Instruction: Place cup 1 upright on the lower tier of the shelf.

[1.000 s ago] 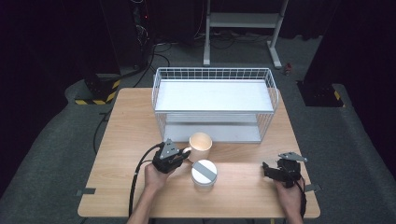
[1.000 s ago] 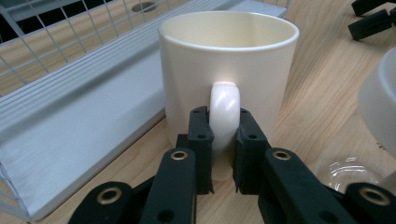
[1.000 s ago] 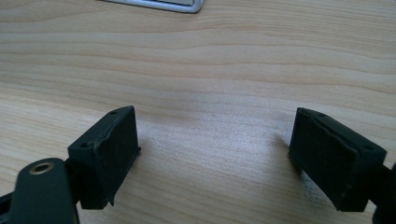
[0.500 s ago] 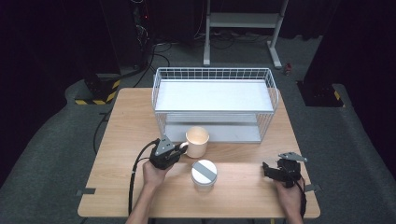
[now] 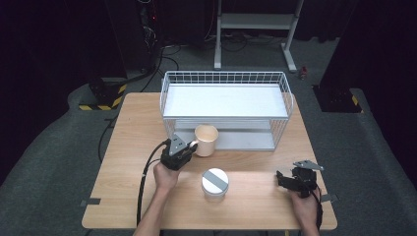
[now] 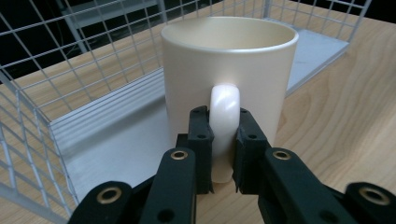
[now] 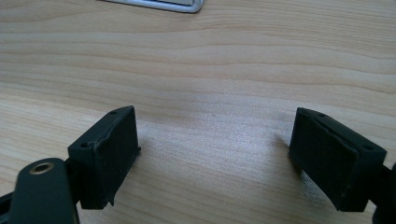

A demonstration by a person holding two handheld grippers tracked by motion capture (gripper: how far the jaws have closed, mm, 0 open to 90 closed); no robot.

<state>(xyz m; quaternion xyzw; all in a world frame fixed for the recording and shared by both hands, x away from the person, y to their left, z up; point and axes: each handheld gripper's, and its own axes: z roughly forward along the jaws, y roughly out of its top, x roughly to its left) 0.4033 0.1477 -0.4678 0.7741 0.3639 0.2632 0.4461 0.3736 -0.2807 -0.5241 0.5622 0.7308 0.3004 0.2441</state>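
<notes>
Pinching the handle [image 6: 224, 116] of a cream mug [image 5: 206, 140], the left tongs [image 5: 189, 147] are holding it from the side that faces the person. In the left gripper view the two black jaws are pressing on both sides of the glossy handle loop, and the mug [image 6: 229, 74] is standing upright with its open mouth up. In the high view the mug is sitting at the front edge of the white wire rack [image 5: 226, 105], at the left part of its lower shelf; whether its base is resting on the shelf or on the wooden desk [image 5: 133, 142] I cannot tell. Behind the mug the left gripper view is showing the grey lower shelf [image 6: 116, 140] and the wire grid of the rack.

The right tongs [image 5: 282, 178] are lying low over the desk near its front right corner, well apart from the mug. In the right gripper view their jaws are standing wide apart, with nothing between them except bare wood [image 7: 215, 116].

Between the two hands, near the front of the desk, a white round container with a grey stripe on its lid [image 5: 215, 183] is standing, and neither tongs are touching it. The left hand [image 5: 165, 176] is gripping its tool just beside this container.
</notes>
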